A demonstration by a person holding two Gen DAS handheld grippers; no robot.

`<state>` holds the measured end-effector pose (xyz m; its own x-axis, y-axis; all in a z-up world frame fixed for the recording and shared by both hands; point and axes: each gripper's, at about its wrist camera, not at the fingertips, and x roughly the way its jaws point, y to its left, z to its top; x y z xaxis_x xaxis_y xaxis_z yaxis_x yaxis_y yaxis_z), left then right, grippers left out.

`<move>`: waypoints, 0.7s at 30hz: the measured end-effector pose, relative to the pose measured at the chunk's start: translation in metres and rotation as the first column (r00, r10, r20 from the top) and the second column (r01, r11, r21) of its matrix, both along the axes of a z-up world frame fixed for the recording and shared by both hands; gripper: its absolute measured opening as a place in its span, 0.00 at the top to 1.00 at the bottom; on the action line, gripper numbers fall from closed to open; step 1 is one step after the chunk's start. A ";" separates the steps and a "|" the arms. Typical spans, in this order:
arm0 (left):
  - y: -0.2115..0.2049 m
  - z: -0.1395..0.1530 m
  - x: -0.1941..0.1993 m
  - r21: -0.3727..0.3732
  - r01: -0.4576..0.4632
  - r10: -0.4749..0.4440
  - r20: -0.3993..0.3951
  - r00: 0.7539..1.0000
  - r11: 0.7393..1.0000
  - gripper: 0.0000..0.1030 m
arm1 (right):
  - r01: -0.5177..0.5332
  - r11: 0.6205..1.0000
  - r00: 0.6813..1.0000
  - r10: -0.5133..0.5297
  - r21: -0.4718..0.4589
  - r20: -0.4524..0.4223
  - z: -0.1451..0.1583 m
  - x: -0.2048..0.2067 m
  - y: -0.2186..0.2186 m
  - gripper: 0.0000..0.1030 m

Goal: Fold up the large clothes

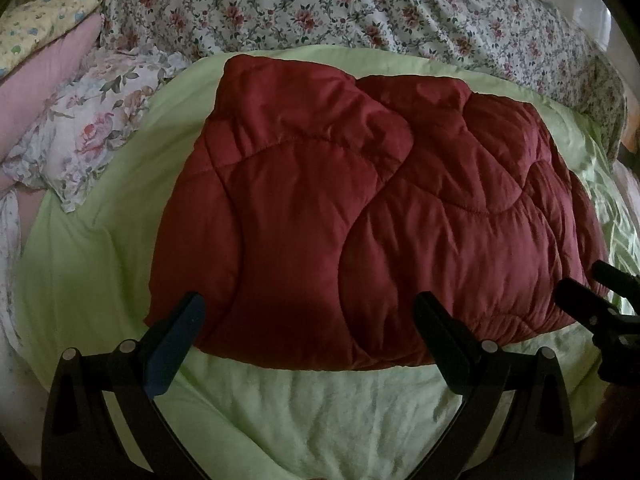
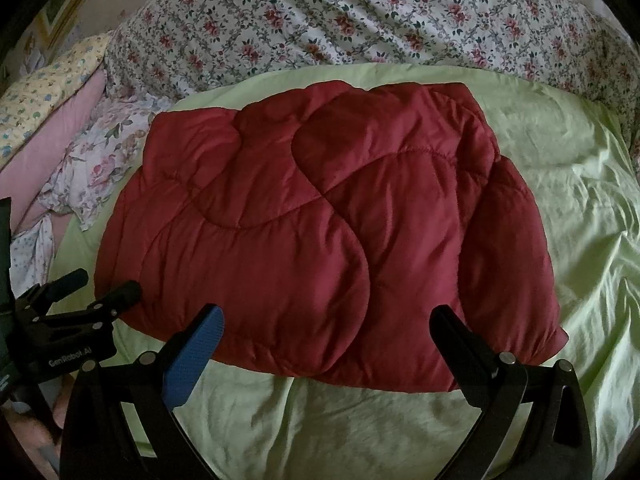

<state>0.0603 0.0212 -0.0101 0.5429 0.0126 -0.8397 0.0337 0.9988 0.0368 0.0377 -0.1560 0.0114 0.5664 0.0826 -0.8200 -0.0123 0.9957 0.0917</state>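
Maroon quilted jacket [image 1: 360, 208] [image 2: 320, 232] is lying folded into a puffy block w/ wavy stitch lines, mid green sheet [image 1: 100, 260] [image 2: 580, 220], floral bedding [image 1: 360, 8] at far side. Left gripper [image 1: 308, 332] & right gripper [image 2: 328, 344] are hovering at its near edge, both w/ jaws apart, holding nothing.

Bare green sheet [image 2: 580, 184] lies open right of the folded red quilt [image 2: 320, 232]; pillows [image 1: 84, 128] crowd its left.
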 end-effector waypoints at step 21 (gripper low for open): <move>-0.005 0.007 -0.010 0.016 -0.008 0.007 0.040 0.999 1.000 0.00 | -0.003 1.000 1.000 0.003 -0.001 0.006 0.003 -0.005 0.005 0.00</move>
<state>0.0500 0.0158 -0.0027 0.5759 0.0303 -0.8170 0.0242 0.9982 0.0541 0.0327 -0.1513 0.0146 0.5712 0.0837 -0.8166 -0.0156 0.9957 0.0911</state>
